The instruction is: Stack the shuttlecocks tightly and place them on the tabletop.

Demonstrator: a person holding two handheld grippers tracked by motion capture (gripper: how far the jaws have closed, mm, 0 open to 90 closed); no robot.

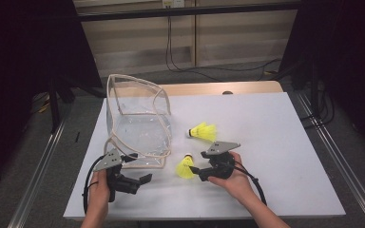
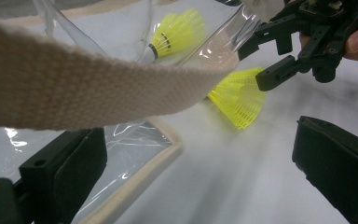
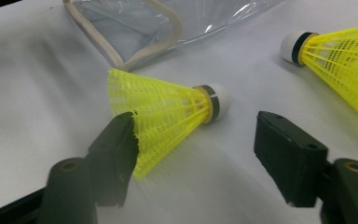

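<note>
While the person is working both grippers low over the white desk (image 1: pixel 275 156), the high view is showing the left gripper (image 1: pixel 140 180) sitting by the near corner of the clear bag (image 1: pixel 138 124), probably to steady it or hold its mouth for loading; right gripper (image 1: pixel 196 172) is closing in on the near shuttlecock (image 1: pixel 186 167), which is lying on its side just right of the bag. Second shuttlecock (image 1: pixel 203 131) is lying farther back, apart from both grippers

Left gripper view: fingers (image 2: pixel 65 175) are standing wide apart and released, nothing pinched; the bag's woven strap (image 2: pixel 74 88) is crossing just above them, so it looks staged for a grab on the trim. Right gripper (image 2: pixel 272 58) is showing beyond, at the skirt of the near shuttlecock (image 2: pixel 237 95)

Right gripper view: fingers (image 3: pixel 114 154) are straddling the near shuttlecock (image 3: pixel 163 112), one touching the skirt edge, the other clear of the cork, so not clamped yet, partly open. Approach from the side suits a grip across the cone

Shuttlecock itself: neon-yellow plastic mesh skirt, white cork tip, dark band at the neck, light and easy to crush
</note>
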